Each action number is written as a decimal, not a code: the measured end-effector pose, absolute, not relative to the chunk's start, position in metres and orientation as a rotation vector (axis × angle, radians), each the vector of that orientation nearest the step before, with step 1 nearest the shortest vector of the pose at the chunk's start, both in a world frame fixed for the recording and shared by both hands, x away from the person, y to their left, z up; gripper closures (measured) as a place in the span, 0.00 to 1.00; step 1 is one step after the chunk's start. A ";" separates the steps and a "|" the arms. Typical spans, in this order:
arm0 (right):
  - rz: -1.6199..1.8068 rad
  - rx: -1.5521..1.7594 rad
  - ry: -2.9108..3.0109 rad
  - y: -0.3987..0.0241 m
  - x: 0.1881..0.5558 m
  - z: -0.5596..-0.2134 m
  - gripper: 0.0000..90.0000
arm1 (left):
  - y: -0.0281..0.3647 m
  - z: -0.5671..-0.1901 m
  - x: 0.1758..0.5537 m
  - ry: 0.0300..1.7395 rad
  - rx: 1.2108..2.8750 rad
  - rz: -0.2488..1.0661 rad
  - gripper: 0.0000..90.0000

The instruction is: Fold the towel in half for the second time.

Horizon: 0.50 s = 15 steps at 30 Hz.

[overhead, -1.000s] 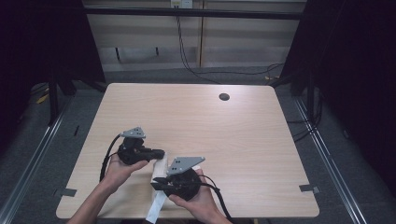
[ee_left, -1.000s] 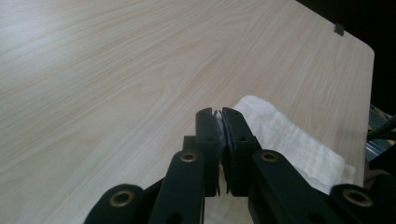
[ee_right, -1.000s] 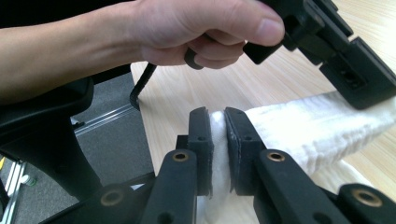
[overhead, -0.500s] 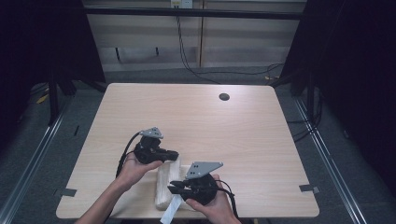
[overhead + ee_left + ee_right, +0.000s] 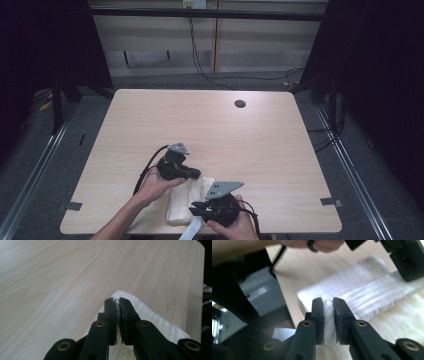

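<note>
Pinching a soft white towel (image 5: pixel 187 202) at the bottom of the frame, the left gripper (image 5: pixel 117 302) and right gripper (image 5: pixel 328 302) each squeeze a floppy, light edge; corners look best to grab.

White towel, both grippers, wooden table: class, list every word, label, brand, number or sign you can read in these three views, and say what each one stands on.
None: no readable text stands on anything here.
White towel: plain cloth, no tag showing.
Left gripper and right gripper: black jaws with brass rivets, unmarked.
Wooden table: bare grain, with a dark round hole.
</note>
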State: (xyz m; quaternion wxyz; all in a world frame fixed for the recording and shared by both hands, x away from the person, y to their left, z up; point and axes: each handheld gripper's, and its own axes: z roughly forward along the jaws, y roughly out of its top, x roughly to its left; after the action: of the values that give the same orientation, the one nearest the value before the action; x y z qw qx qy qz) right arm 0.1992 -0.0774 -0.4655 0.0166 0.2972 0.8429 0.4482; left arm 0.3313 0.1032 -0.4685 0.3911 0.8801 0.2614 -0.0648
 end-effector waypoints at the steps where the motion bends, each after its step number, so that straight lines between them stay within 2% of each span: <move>1: 1.366 0.928 2.627 -0.078 0.199 -0.469 0.89 | 0.102 -0.472 0.332 0.673 2.234 -0.173 0.95; 7: 1.317 0.958 2.644 -0.087 0.197 -0.481 0.82 | 0.095 -0.482 0.333 0.692 2.202 -0.206 0.91; 15: 1.288 0.981 2.627 -0.093 0.193 -0.479 0.81 | 0.089 -0.478 0.333 0.637 2.203 -0.197 0.91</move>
State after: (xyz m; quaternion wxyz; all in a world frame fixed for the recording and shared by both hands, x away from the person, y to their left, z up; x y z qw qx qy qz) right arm 0.1927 -0.0931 -0.4792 0.0277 0.3178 0.8510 0.4172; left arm 0.3327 0.0895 -0.4781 0.4079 0.8739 0.2526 -0.0782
